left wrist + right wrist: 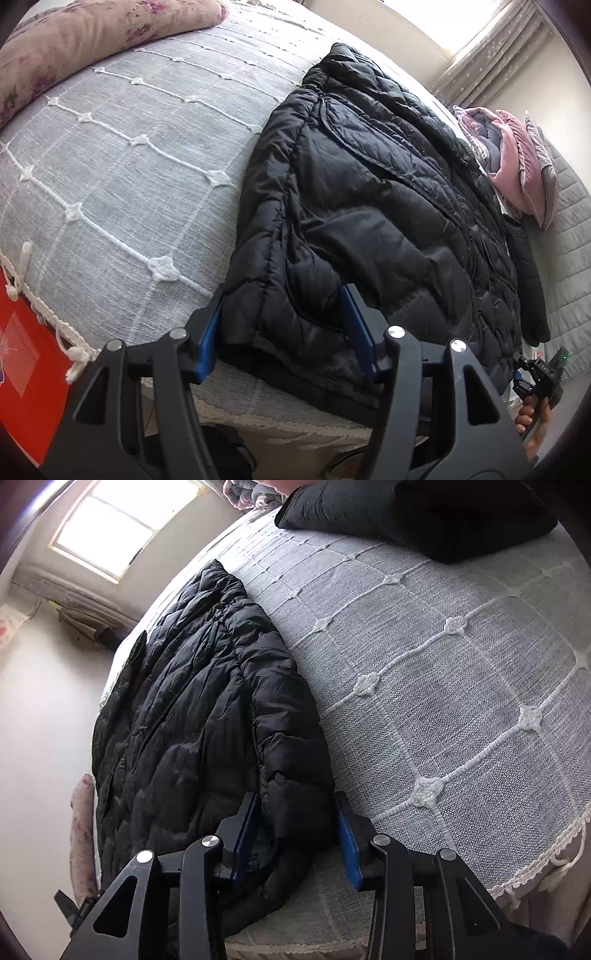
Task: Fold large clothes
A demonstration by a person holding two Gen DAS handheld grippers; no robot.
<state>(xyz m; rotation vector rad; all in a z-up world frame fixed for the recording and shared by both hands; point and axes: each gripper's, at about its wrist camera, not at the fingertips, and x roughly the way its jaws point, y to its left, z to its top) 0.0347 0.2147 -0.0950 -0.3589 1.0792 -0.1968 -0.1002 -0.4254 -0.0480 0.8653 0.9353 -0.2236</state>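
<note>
I see the black puffer jacket (388, 206) spread on the bed (129, 177). My left claw (284, 332) and right claw (299, 834) reach level, each wide around a jacket corner.

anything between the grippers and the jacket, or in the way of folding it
Nothing visible. The left gripper and right gripper are open, each straddling a jacket corner. The bedspread beside it is bare.
</note>
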